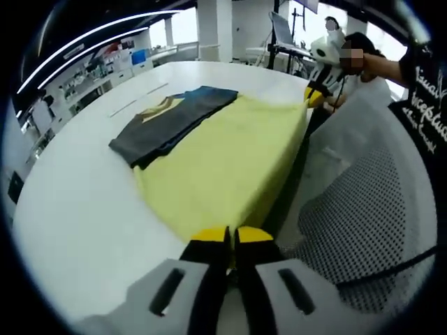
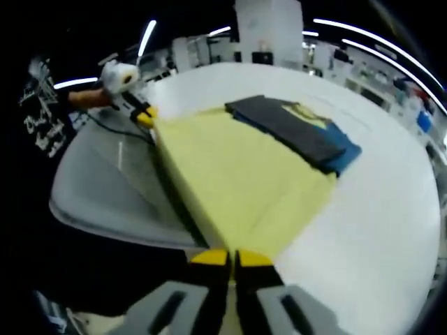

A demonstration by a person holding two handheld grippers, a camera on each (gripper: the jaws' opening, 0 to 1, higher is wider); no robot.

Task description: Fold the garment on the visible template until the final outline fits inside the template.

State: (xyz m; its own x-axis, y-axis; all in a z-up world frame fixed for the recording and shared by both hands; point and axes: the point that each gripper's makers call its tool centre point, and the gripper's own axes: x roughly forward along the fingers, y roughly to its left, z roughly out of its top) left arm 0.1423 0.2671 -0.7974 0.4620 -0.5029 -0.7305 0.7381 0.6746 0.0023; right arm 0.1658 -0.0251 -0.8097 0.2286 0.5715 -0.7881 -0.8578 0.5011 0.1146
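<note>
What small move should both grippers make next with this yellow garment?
Probably carry the pinched near edge forward over the yellow garment, toward the dark folded clothes. The left gripper and right gripper each appear shut on a near corner, and that edge hangs over the white table rim, so the outline looks too long.

Yellow garment (image 2: pixel 237 185) spread across a round white worktop (image 2: pixel 391 209), both tongs, right (image 2: pixel 230 259) and left (image 2: pixel 147 114), clamped on its near-edge corners.

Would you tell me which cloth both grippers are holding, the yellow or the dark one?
The yellow cloth: both its corners are clamped; the dark cloth lies untouched on the table.
</note>
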